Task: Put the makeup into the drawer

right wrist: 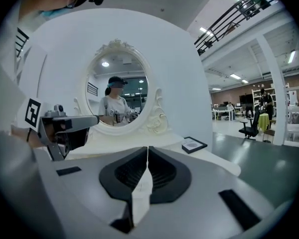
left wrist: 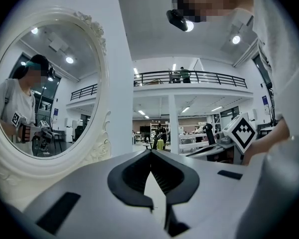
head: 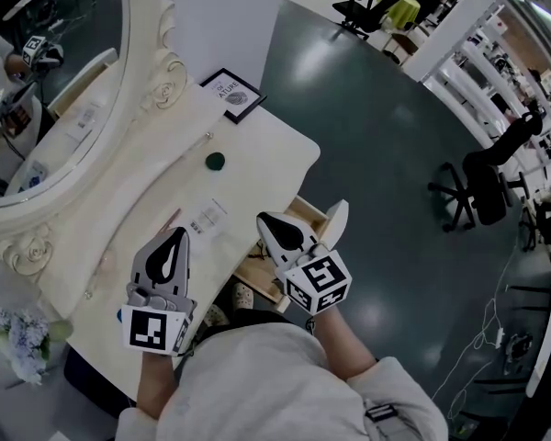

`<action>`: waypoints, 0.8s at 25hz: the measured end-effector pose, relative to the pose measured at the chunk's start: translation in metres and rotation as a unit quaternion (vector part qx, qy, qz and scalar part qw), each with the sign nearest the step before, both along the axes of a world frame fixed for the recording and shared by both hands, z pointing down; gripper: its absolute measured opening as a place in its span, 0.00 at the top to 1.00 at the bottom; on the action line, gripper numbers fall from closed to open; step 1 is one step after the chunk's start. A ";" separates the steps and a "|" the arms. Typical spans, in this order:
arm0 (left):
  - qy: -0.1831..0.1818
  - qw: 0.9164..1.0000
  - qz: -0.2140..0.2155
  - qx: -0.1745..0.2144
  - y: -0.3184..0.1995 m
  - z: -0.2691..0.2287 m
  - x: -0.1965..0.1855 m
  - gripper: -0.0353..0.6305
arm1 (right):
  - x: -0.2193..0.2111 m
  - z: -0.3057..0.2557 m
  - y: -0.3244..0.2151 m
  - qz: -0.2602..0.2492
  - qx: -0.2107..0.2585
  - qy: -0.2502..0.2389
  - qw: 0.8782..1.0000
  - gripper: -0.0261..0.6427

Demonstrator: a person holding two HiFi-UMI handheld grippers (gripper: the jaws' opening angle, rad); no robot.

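Observation:
On the white vanity table point(head: 257, 145) lie a small round green makeup pot point(head: 216, 161), a clear packet point(head: 209, 217), a thin pink stick point(head: 169, 221) and a slim pale stick point(head: 205, 140). The drawer point(head: 335, 222) stands pulled out at the table's near right side, its wooden inside partly hidden by my right gripper point(head: 264, 219). That gripper is shut and empty above the drawer point(right wrist: 147, 151). My left gripper point(head: 178, 235) is shut and empty too, over the table's near part beside the pink stick point(left wrist: 150, 156).
A large oval mirror point(head: 46, 81) in an ornate white frame backs the table point(right wrist: 117, 96). A black picture frame point(head: 232, 94) stands at the table's far end point(right wrist: 194, 144). Pale flowers point(head: 16, 336) sit at the near left. A black office chair point(head: 482, 186) is on the floor to the right.

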State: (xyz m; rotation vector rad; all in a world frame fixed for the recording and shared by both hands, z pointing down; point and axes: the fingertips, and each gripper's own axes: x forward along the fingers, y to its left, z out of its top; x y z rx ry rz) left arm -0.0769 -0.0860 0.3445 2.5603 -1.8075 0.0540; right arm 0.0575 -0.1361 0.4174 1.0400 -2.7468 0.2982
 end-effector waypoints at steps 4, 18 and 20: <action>0.000 1.000 0.000 0.004 0.000 -0.004 0.000 0.93 | -0.005 -0.022 0.005 -0.012 0.024 -0.018 0.999 0.93; 0.002 1.000 -0.002 0.017 0.002 -0.014 0.003 0.93 | 0.004 -0.067 0.014 -0.012 0.083 -0.061 0.995 0.92; 0.003 1.000 -0.004 0.019 0.002 -0.015 0.003 0.93 | 0.005 -0.072 0.015 -0.011 0.090 -0.066 0.994 0.92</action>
